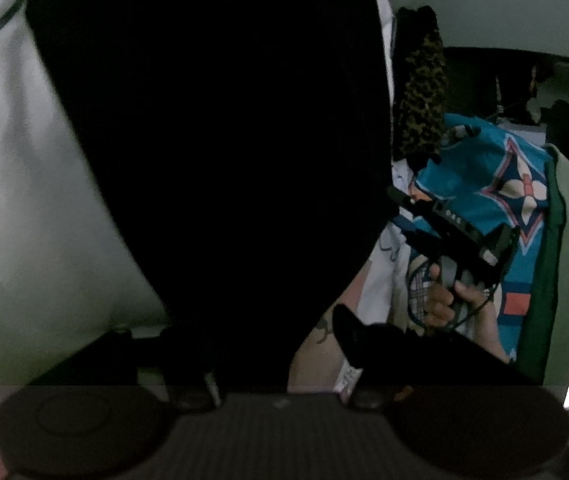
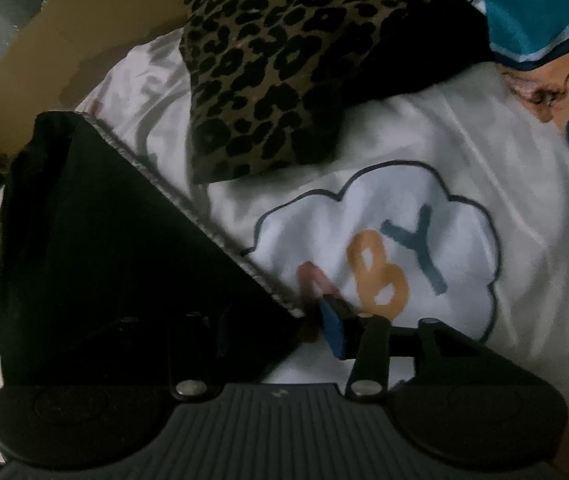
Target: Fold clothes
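The black garment (image 1: pixel 212 140) fills most of the left view and is spread over a white printed cloth (image 2: pixel 404 140) on the clothes pile. It is judged light, limp and matt. It should drape rather than hold a shape, so it is best taken at a corner or along the stitched hem, where the doubled cloth gives more to pinch.

The left view shows what the right one cannot: the right claw (image 1: pixel 400 200) from outside, gripped by a hand (image 1: pixel 444 296), with teal cloth (image 1: pixel 484 176) behind. Only the right view shows the hem line, the cloud print and a leopard piece (image 2: pixel 276 80) lying on the white cloth.

The right claw (image 2: pixel 300 324) is seen released: its blue pad (image 2: pixel 332 328) stands just beside the hem corner, not pressing it, and the other finger is hidden under the black cloth.

The black cloth runs down between the fingers of the left claw (image 1: pixel 268 344), but whether it is clenched cannot be told in the dark.
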Demonstrator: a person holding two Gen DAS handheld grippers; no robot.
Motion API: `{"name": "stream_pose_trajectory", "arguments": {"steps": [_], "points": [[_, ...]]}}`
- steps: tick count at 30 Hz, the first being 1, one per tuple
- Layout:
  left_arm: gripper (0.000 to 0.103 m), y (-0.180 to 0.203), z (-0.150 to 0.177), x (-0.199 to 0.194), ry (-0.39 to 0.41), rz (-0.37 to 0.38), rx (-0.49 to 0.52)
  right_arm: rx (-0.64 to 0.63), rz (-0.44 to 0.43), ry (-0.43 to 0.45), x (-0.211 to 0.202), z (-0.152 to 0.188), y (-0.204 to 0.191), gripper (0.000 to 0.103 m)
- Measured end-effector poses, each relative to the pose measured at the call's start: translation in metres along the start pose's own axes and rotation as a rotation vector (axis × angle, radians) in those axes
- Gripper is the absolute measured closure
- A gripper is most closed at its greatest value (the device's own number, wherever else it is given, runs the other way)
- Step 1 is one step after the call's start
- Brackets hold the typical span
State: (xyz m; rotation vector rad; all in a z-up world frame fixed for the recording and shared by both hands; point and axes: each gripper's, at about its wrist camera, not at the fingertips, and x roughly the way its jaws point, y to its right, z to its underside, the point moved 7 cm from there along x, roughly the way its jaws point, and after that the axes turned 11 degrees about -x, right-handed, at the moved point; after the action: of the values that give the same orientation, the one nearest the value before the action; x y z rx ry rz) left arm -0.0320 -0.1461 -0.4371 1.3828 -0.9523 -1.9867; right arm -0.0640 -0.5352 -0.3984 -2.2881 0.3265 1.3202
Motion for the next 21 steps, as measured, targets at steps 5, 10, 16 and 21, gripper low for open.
{"name": "stream_pose_trajectory", "arguments": {"steps": [5,10,16,21], "points": [[0.045,-0.003,0.000,-0.006,-0.002,0.007,0.012,-0.036,-0.023,0.007,0.004,-0.002,-0.010,0.042],[0.057,-0.008,0.009,-0.008,-0.034,0.000,0.006,-0.092,-0.030,-0.002,0.003,0.000,-0.015,0.064],[0.077,-0.009,0.011,-0.004,-0.042,-0.016,0.005,-0.110,-0.082,-0.020,0.001,0.003,-0.014,0.085],[0.086,-0.008,0.012,-0.001,-0.043,-0.029,0.026,-0.136,-0.062,-0.027,0.006,-0.001,-0.018,0.083]]}}
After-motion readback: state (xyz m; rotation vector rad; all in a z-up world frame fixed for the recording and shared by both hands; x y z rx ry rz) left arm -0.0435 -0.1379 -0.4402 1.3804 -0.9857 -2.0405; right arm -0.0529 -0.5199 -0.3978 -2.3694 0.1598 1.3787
